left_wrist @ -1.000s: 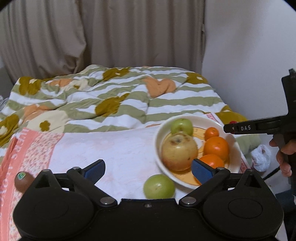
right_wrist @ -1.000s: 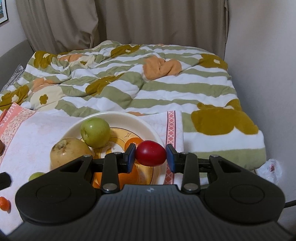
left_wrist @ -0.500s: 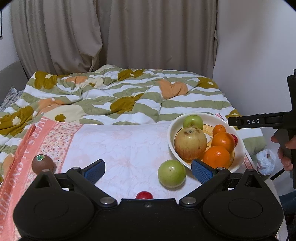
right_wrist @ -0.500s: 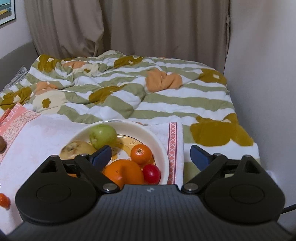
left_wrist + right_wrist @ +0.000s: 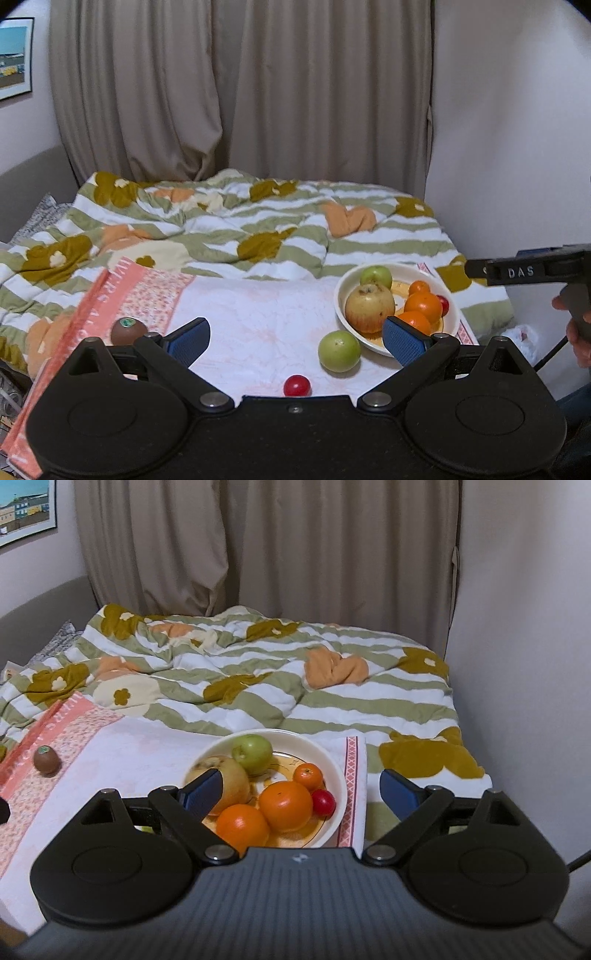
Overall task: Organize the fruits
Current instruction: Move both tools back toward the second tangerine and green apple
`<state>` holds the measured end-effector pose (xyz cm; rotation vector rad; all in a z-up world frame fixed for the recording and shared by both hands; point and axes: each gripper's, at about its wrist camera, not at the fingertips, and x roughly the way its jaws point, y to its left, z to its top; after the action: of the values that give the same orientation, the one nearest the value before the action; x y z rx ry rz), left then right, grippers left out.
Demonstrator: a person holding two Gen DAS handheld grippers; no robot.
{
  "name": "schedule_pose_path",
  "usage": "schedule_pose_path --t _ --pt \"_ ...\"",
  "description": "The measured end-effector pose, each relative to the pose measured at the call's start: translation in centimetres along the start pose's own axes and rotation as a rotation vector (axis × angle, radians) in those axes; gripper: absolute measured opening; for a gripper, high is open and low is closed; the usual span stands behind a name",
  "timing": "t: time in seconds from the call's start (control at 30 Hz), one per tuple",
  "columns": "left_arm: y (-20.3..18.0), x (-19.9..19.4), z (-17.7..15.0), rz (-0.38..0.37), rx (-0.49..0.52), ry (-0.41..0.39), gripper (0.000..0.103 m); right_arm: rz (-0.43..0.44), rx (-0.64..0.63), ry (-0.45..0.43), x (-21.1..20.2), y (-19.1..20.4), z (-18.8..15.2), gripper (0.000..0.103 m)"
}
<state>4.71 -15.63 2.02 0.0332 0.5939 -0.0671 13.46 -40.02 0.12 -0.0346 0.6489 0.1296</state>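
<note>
Right gripper [image 5: 480, 268]: marked "DAS"; fingers wide apart, empty. Left gripper [image 5: 295, 338]: spread wide, empty. Bowl [image 5: 341, 775] of fruit ahead of both; green apple [image 5: 339, 350], red tomato [image 5: 296, 385] between the left fingers.

The left black two-finger gripper [image 5: 295, 338] is held level, its blue-padded fingers [image 5: 186, 339] spread wide at ten and two o'clock, gripping nothing. The right black two-finger gripper [image 5: 301, 794] likewise has its jaws wide apart and empty. In the left view, at three o'clock, the person's bare right hand [image 5: 580, 332] grips its handle.
</note>
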Motion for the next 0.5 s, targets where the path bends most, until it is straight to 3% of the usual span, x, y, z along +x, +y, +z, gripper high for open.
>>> schedule_pose_path --t 0.23,0.5 --pt "2.1 -3.6 -0.3 0.062 0.000 -0.032 0.103 0.036 -0.009 0.001 -3.2 2.2 -0.2 0.103" --pt "6.2 -2.7 -1.9 0.109 0.000 0.041 0.103 0.062 -0.022 0.039 -3.0 5.9 -1.1 0.103"
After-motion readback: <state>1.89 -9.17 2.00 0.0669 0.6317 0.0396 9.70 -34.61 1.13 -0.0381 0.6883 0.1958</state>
